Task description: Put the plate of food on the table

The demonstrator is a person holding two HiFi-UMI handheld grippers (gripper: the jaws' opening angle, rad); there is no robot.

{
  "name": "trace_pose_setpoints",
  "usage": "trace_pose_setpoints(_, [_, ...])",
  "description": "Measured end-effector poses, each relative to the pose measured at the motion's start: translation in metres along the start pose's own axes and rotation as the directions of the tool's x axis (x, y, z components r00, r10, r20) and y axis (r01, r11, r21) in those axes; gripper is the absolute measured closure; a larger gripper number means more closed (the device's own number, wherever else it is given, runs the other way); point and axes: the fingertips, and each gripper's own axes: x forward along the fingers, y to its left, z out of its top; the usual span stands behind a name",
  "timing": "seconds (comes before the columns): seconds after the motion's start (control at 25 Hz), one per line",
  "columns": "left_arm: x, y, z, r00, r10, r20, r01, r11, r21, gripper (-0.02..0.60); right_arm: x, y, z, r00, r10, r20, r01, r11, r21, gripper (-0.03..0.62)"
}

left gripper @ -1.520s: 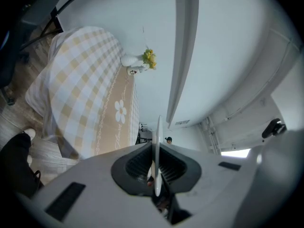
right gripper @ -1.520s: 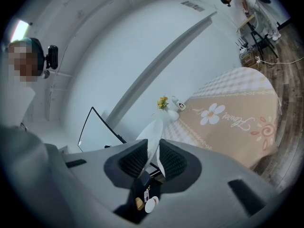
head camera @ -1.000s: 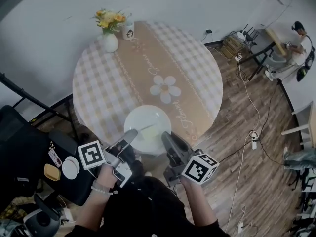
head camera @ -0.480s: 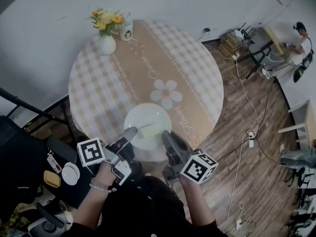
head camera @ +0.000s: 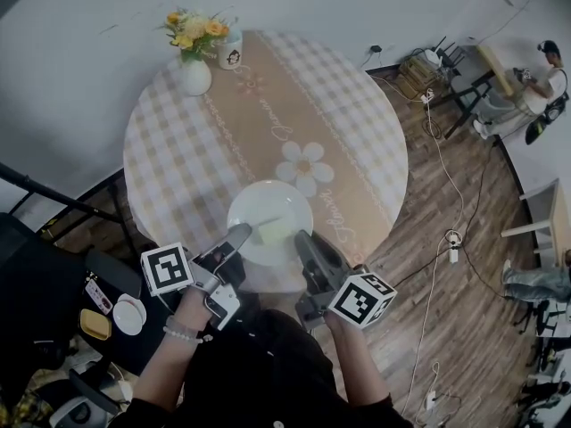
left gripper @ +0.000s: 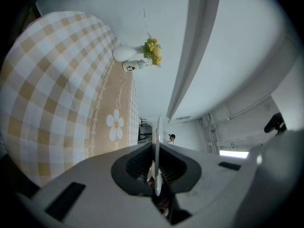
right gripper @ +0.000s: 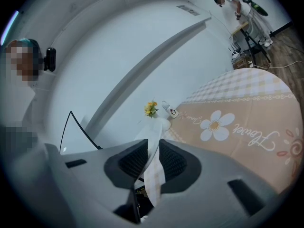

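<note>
A brown wood-plank floor (head camera: 446,266) runs round the right and near sides of the scene, with white cables trailing across it. On it stands a round table (head camera: 174,172) under a beige-and-white checked cloth. A broad tan runner (head camera: 268,105) with pale script and a white daisy (head camera: 303,163) printed on it crosses the table from the far edge to the near edge.

The round white plate (head camera: 259,208) sits over the table's near edge, on the near end of the runner, just this side of the daisy. Whether its base touches the cloth or hangs just above it cannot be told.

The left gripper (head camera: 239,234), grey with a black-and-white marker cube (head camera: 167,268), reaches in from the near-left and is clamped on the plate's left rim. In its own view the rim stands edge-on between the two ribbed black pads (left gripper: 140,165). The right gripper (head camera: 302,239), with its own marker cube (head camera: 363,299), comes in from the near-right. Its pads (right gripper: 172,161) are closed on the plate's right rim.

A white round-bellied vase (head camera: 197,77) of yellow and orange flowers (head camera: 196,32) stands at the far-left edge of the table. A small white bottle (head camera: 232,53) with a dark picture on it stands just beside it.

A pale yellowish piece of food (head camera: 272,233) lies on the plate, near its middle.
</note>
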Motion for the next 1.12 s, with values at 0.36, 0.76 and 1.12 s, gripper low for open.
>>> trace_pose_setpoints(0.36, [0.006, 0.018, 0.015, 1.0, 0.03, -0.008, -0.03, 0.999, -0.014, 0.563, 0.019, -0.013, -0.007, 0.999, -0.037, -0.023, 0.037, 0.999, -0.003, 0.54])
trace_pose_setpoints(0.76, [0.03, 0.045, 0.033, 0.996, 0.087, -0.002, -0.087, 0.996, -0.035, 0.566, 0.049, -0.046, -0.008, 0.995, -0.06, -0.084, 0.061, 0.998, 0.012, 0.54])
trace_pose_setpoints(1.12, [0.061, 0.075, 0.044, 0.991, 0.132, 0.009, -0.131, 0.99, -0.053, 0.566, 0.072, -0.088, -0.006, 0.986, -0.07, -0.153, 0.076, 0.997, 0.033, 0.54])
